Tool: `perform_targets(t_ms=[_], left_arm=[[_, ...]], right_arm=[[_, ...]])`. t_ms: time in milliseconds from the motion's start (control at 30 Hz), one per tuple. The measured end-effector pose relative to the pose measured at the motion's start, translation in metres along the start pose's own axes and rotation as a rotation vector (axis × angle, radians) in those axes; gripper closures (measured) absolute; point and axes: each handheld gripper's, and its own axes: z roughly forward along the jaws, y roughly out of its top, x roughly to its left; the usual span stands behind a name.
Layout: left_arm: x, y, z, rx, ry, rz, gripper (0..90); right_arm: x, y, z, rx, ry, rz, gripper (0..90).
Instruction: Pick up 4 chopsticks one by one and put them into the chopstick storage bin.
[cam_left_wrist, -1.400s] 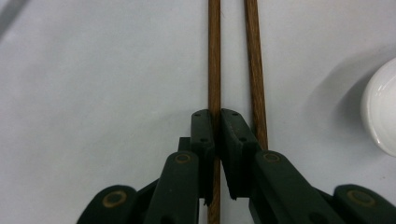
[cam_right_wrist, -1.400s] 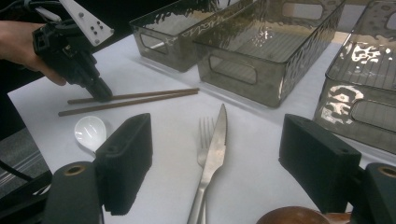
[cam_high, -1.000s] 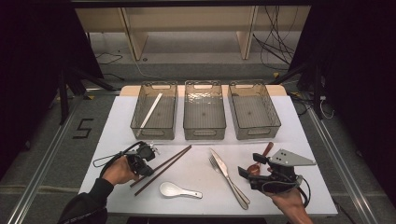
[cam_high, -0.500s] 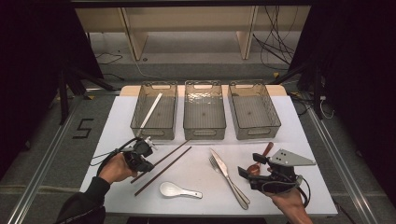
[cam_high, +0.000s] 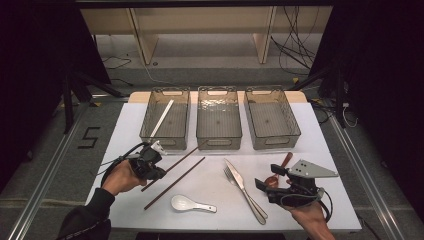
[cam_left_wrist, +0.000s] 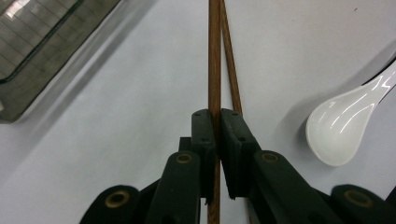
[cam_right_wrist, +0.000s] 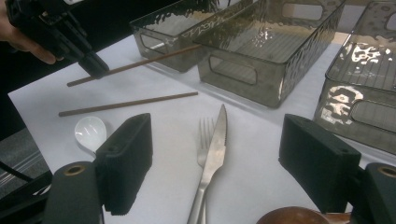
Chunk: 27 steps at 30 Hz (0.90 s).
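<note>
My left gripper (cam_high: 156, 173) is shut on a brown chopstick (cam_high: 182, 159), whose far end rises toward the left bin (cam_high: 150, 131). In the left gripper view the black jaws pinch this chopstick (cam_left_wrist: 214, 70), and the second chopstick (cam_left_wrist: 231, 74) lies on the white table just beneath it. That second chopstick (cam_high: 175, 183) rests flat beside a white spoon (cam_high: 192, 204). My right gripper (cam_high: 270, 177) stands open low over the table with nothing between its pads (cam_right_wrist: 126, 158). A wooden spoon (cam_high: 285, 161) lies under it, and a knife (cam_right_wrist: 215, 149) and fork (cam_right_wrist: 204, 133) lie in front.
Three clear bins stand in a row at the back. The left one holds a white stick (cam_high: 162, 117); the middle bin (cam_high: 218, 135) and right bin (cam_high: 272, 137) look bare. The knife (cam_high: 245, 187) and fork lie between the two hands. The table's front edge is close to both forearms.
My left gripper has lifted a little with one chopstick, so that stick now stands off the table apart from the other. The right gripper has stayed put.
</note>
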Motion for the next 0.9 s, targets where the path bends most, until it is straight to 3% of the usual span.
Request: perform_targets(t_ms=[433,900], left_arm=[[0.004,0.006,-0.013,-0.084,-0.008,-0.017,83.8],[0.02,0.023,-0.025,-0.166,0.0,-0.056,83.8]], right_arm=[[-0.001,0.0,0.0,-0.002,-0.002,0.001,26.6],[-0.001,-0.001,0.001,0.002,-0.003,0.002,26.6]])
